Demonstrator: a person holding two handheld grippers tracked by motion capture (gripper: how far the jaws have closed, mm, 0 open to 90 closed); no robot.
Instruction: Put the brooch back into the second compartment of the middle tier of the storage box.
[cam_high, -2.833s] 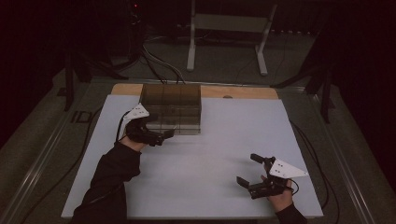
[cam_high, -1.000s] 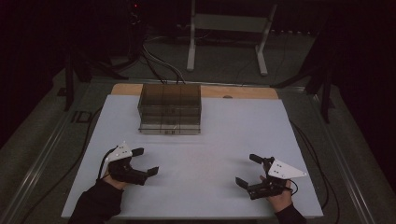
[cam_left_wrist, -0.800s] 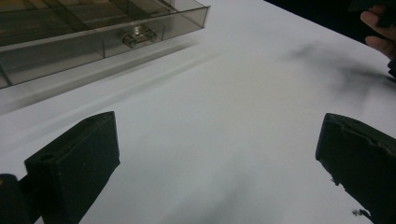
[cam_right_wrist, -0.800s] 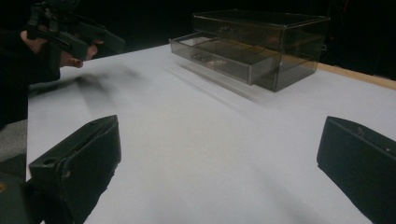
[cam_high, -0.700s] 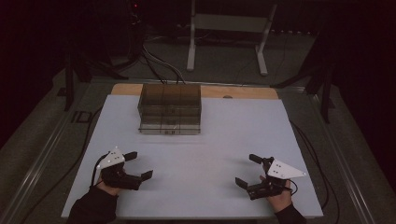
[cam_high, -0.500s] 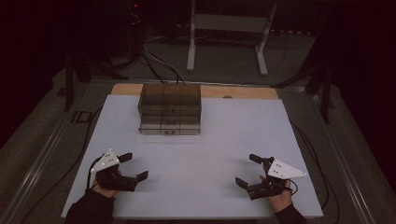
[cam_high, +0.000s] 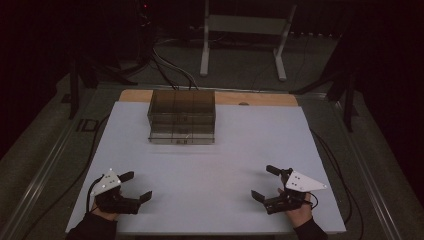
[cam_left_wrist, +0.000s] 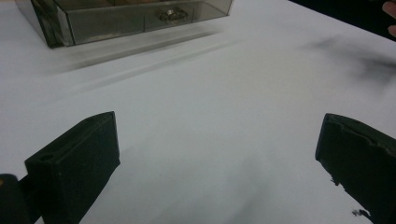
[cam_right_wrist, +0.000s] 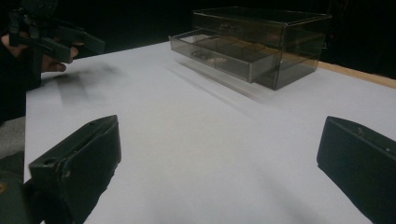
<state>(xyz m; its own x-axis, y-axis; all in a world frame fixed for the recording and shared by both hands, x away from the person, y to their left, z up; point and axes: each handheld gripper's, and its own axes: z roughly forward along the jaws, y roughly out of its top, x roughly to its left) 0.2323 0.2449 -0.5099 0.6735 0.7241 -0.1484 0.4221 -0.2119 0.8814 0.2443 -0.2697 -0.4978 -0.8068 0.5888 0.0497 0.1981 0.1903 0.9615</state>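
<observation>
A smoky see-through drawer box (cam_high: 182, 116) stands at the back middle of the white table (cam_high: 235, 150). Its lowest drawer (cam_right_wrist: 219, 53) sticks out a little, with a small knob (cam_left_wrist: 170, 15) on the front. My left gripper (cam_high: 136, 185) rests near the front left corner, open and holding nothing; its own view shows the left gripper (cam_left_wrist: 219, 140) with jaws wide apart over bare table. My right gripper (cam_high: 262, 181) sits near the front right, also open and holding nothing, and the right gripper (cam_right_wrist: 219, 144) faces the box (cam_right_wrist: 261, 42) from afar.
A wooden strip (cam_high: 250, 98) edges the table behind the box. Cables (cam_high: 170, 70) and a white stand (cam_high: 240, 30) lie on the dark floor beyond. The other hand's gripper (cam_right_wrist: 56, 39) shows at the upper left of the right gripper view.
My left gripper has drawn back from the drawer box to the front left of the table, still open. The right gripper has stayed in place.
</observation>
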